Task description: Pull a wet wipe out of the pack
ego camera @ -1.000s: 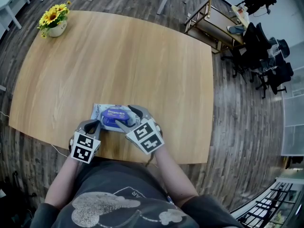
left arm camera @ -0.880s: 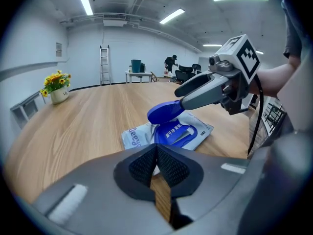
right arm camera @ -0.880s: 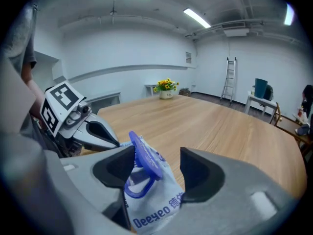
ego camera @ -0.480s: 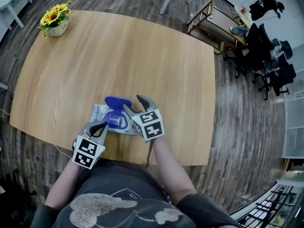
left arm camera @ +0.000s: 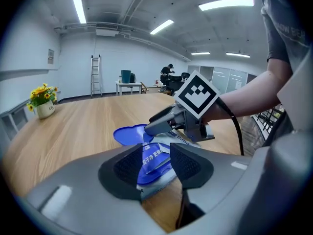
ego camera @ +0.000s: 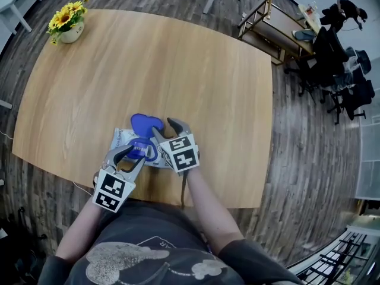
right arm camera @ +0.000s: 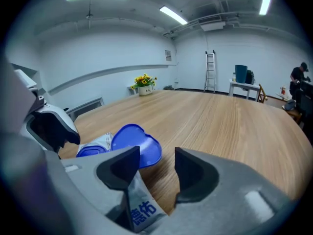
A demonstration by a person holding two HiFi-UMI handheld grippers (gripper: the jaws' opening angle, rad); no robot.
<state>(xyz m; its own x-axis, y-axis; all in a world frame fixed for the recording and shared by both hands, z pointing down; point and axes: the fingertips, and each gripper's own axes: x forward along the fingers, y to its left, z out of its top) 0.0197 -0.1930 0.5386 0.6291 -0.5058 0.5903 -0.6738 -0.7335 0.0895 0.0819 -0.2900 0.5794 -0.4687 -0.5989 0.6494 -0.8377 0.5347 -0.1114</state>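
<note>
The white and blue wet wipe pack (ego camera: 126, 140) lies near the front edge of the wooden table (ego camera: 178, 70). Its blue lid (ego camera: 145, 124) stands flipped open toward the far side. My left gripper (ego camera: 132, 155) sits just above the pack's near end; its jaws have just been opening and stand apart, with the pack (left arm camera: 155, 172) showing below the gap, untouched. My right gripper (ego camera: 167, 130) hovers over the pack's right end beside the lid (right arm camera: 139, 146); its jaws have been closing a little but remain open with nothing between them (right arm camera: 157, 163).
A pot of yellow flowers (ego camera: 68, 25) stands at the table's far left corner. A shelf cart (ego camera: 267, 25) and office chairs (ego camera: 338, 70) are off the far right side. The table's front edge runs just below the pack.
The blue lid, flat on the pack a second ago, now stands flipped open. The left gripper has drawn back toward me and parted its jaws. The right gripper has shifted left over the pack.
</note>
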